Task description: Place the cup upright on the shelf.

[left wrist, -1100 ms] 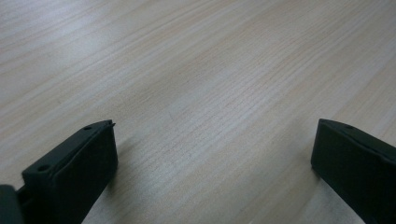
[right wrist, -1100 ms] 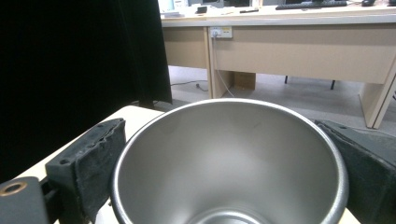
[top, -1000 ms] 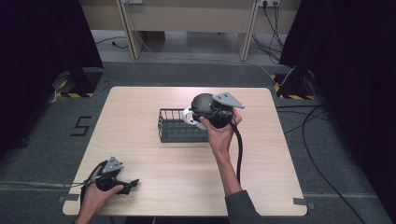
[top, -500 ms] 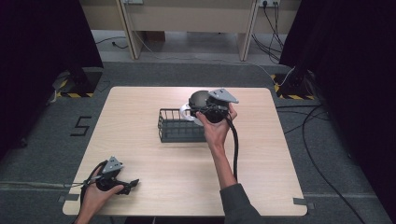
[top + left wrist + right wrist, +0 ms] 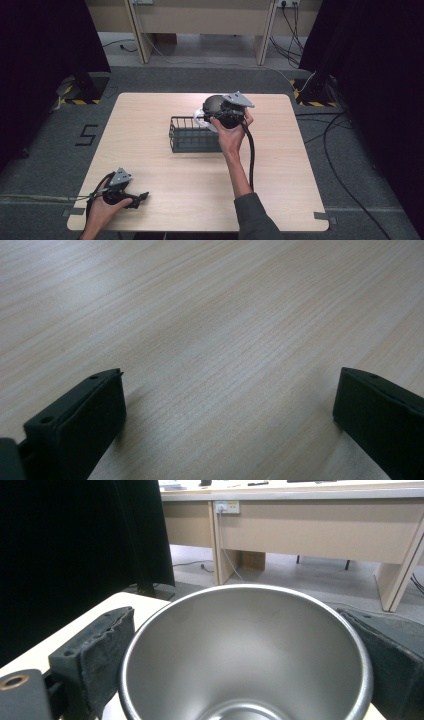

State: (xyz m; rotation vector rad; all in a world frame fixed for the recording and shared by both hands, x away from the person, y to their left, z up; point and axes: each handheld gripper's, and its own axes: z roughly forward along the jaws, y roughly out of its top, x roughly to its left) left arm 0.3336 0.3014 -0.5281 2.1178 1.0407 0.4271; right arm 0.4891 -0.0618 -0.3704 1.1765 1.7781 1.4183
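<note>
Right gripper view: steel cup (image 5: pixel 245 650) base cropped

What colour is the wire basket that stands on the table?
The wire basket is black, or very dark; the high view shows it best.

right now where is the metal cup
The metal cup sits between the jaws of the right hand-held gripper, held up at the right end of the wire basket, toward the far side of the table in the high view.
</note>
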